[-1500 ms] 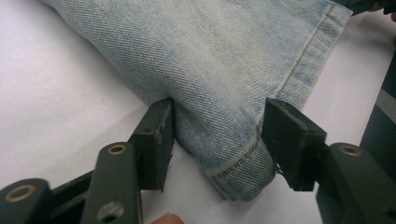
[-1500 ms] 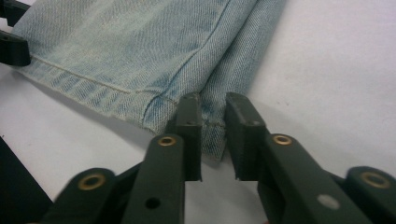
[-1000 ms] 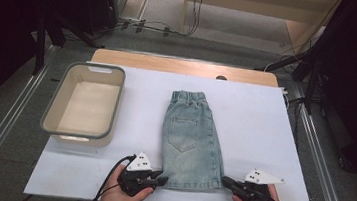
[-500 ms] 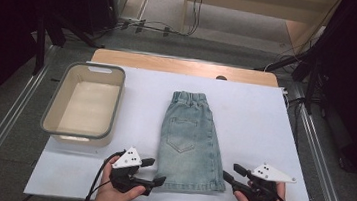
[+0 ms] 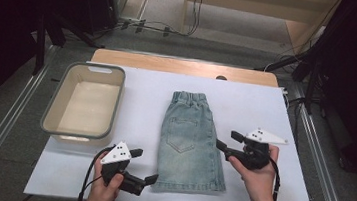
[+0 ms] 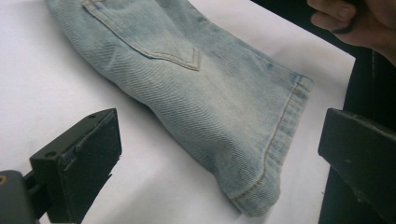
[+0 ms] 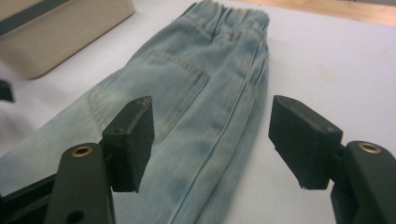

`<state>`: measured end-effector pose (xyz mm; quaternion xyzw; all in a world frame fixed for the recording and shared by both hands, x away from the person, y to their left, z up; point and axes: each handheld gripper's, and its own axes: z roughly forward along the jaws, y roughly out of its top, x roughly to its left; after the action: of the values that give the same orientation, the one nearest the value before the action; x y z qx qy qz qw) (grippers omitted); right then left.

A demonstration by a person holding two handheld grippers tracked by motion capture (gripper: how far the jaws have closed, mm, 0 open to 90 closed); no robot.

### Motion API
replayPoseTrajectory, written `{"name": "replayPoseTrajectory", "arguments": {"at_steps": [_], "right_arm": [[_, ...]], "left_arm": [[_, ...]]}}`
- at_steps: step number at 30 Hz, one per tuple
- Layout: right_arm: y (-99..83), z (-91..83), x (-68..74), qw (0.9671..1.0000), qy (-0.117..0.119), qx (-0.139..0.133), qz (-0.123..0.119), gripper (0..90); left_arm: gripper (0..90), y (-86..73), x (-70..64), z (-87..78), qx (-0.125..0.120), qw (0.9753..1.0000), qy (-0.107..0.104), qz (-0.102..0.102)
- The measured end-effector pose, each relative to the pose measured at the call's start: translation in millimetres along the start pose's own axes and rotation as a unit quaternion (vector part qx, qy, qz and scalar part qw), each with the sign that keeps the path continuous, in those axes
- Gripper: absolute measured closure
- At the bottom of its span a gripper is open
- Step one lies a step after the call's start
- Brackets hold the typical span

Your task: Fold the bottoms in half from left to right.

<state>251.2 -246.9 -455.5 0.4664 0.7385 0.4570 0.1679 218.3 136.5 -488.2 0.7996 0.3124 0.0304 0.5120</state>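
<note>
Shorts, light-blue folded denim (image 5: 190, 141), lie flat mid-surface on the white surface (image 5: 266, 105), waistband far, hem near, right of the beige plastic bin with grey rim (image 5: 86, 102). Left gripper (image 5: 143, 167) sits just beside the near-left hem corner, jaws wide, not touching the denim; left gripper view shows that corner between its jaws. Right gripper (image 5: 227, 142) is at the shorts' right edge about mid-length, jaws wide, holding nothing.
</note>
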Motion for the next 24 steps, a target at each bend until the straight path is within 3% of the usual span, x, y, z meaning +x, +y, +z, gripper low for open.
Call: {"name": "replayPoseTrajectory", "arguments": {"at_steps": [3,12,19,24], "right_arm": [[11.0,16.5,-9.3,0.9999,-0.008,0.008,0.000,30.6],[39.5,63.4,-30.5,0.9997,-0.003,0.019,0.013,31.9],[51.9,93.1,-47.8,0.9984,-0.032,0.029,0.037,37.9],[48.8,114.7,-53.3,0.9967,-0.007,0.042,0.069,45.2]], "left_arm": [[0.0,-0.1,2.0,-1.6,0.000,1.0000,0.008,0.002],[0.0,-4.0,5.4,-4.5,0.003,0.9998,0.017,0.007],[0.0,-8.2,11.0,-7.0,0.006,0.9996,0.028,-0.007],[0.0,-10.1,13.4,-5.8,0.007,0.9995,0.028,-0.014]]}}
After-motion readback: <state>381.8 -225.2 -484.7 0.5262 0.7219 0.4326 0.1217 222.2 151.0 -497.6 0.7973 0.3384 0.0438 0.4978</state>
